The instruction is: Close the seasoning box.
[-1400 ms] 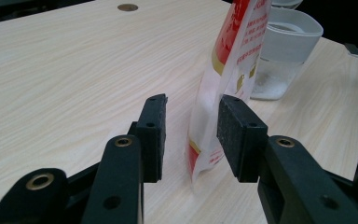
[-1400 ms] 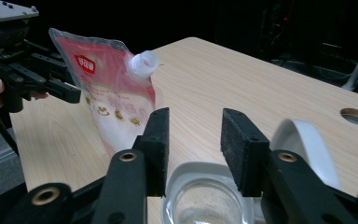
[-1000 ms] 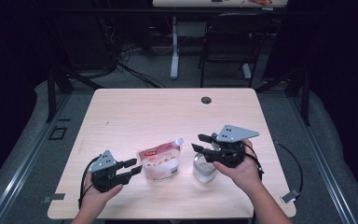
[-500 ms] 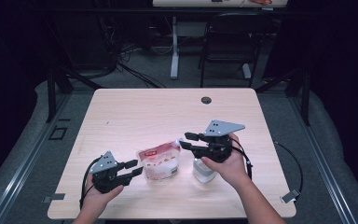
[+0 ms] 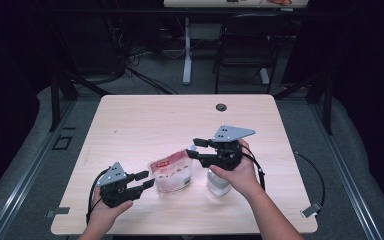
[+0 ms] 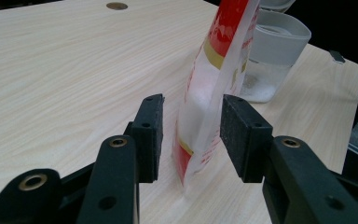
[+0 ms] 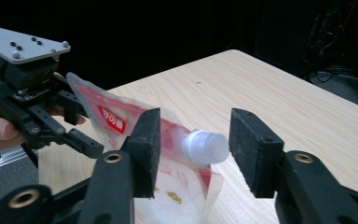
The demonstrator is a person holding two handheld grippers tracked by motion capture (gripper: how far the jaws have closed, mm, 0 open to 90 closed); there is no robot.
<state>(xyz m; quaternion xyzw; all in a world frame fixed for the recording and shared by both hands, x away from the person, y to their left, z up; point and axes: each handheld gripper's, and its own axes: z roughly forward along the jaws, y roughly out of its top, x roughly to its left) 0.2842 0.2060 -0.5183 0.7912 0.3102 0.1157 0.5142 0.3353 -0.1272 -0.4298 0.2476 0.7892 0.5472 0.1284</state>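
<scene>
Since a second ago your right gripper [image 5: 194, 148] has slid left off the clear container [image 5: 218, 183] to the pouch's [image 5: 172, 174] spout [image 7: 205, 146]; its jaws have just been opening and stand spread, cap between them untouched. Your left gripper [image 6: 191, 135] sits put at the pouch's lower edge, jaws just opening too, not pressing. Pouch stands mid-front on the table [image 5: 145, 120]. The left gripper view shows white powder inside that container.

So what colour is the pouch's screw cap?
White, translucent plastic screw cap; clearest in the right gripper view.
</scene>
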